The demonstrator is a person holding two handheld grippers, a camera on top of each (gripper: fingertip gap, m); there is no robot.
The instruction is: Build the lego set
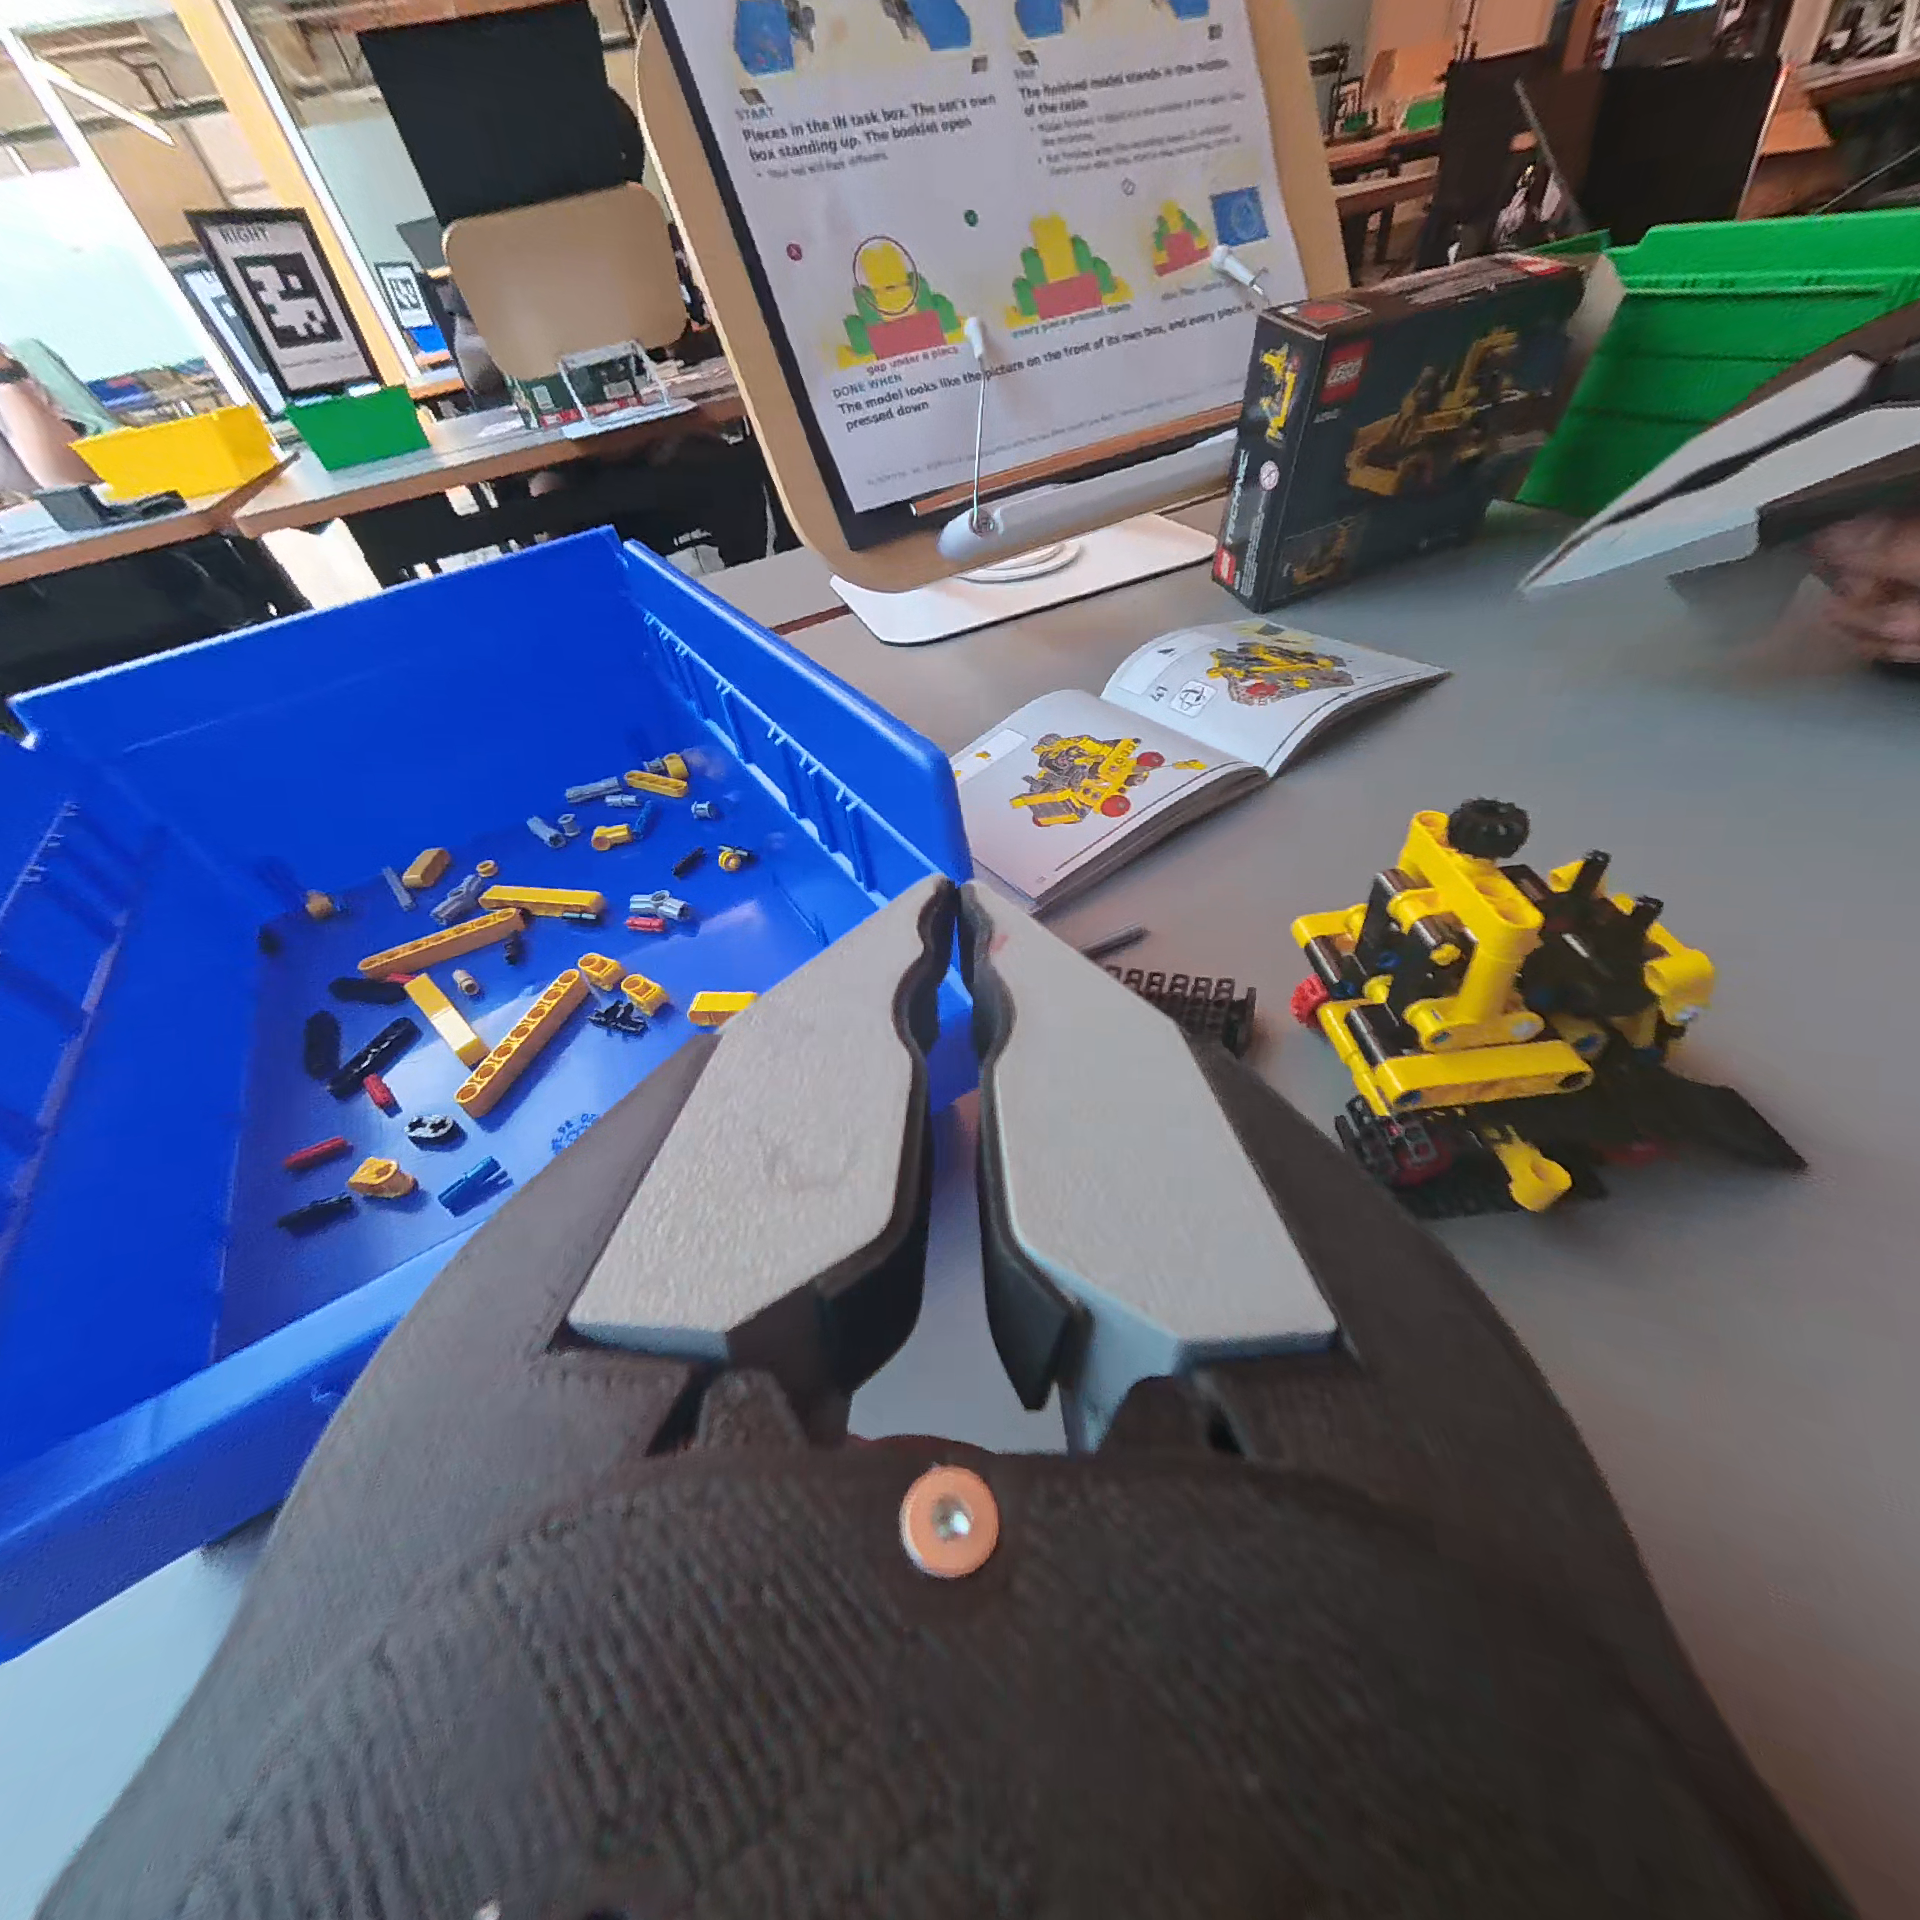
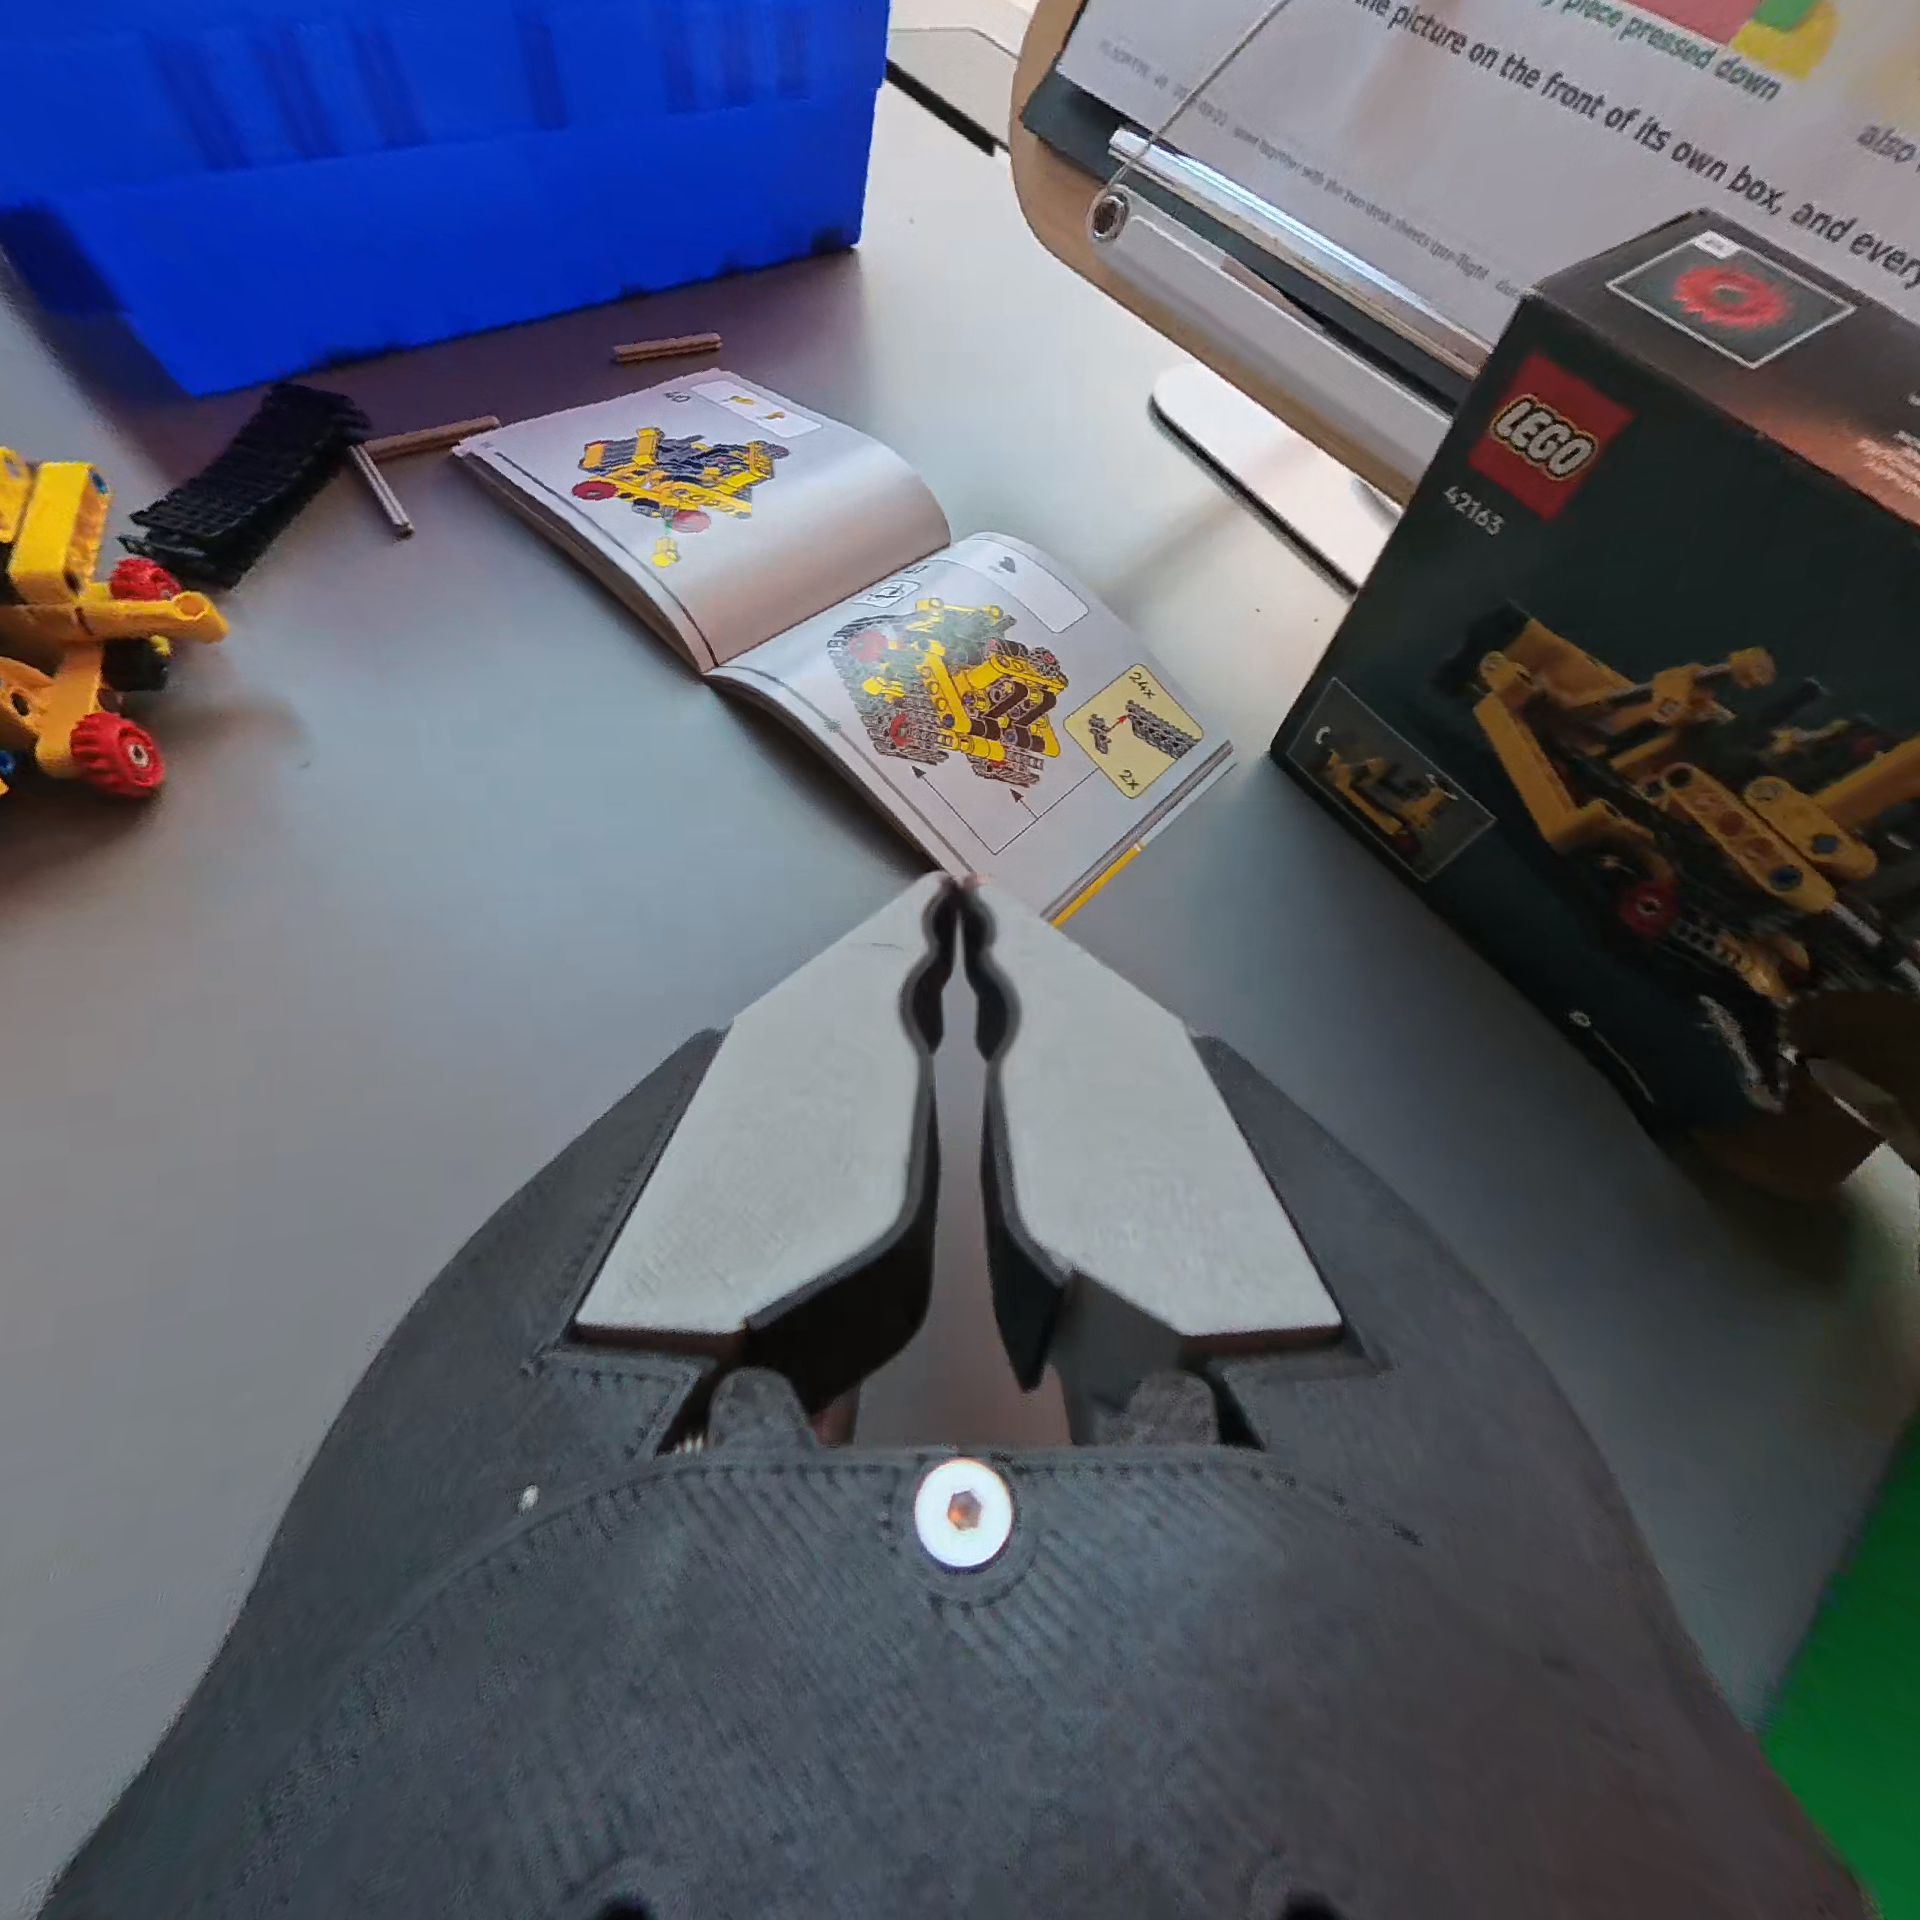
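A partly built yellow and black model (image 1: 1496,1008) stands on the grey table (image 1: 1558,1455), right of my left gripper (image 1: 958,896); its edge shows at the left of the right wrist view (image 2: 73,613). My left gripper is shut and empty, over the near right corner of the blue bin (image 1: 790,665) holding several loose pieces (image 1: 499,966). My right gripper (image 2: 958,888) is shut and empty, just short of the open booklet (image 2: 831,623). A black track strip (image 2: 244,483) lies by the model. The right gripper also shows blurred at the right edge of the left wrist view (image 1: 1725,478).
The set's box (image 2: 1621,665) stands right of the booklet. A stand with an instruction sheet (image 1: 997,260) is behind it. Thin axle rods (image 2: 665,346) lie near the bin. A green bin (image 1: 1745,332) is at the far right.
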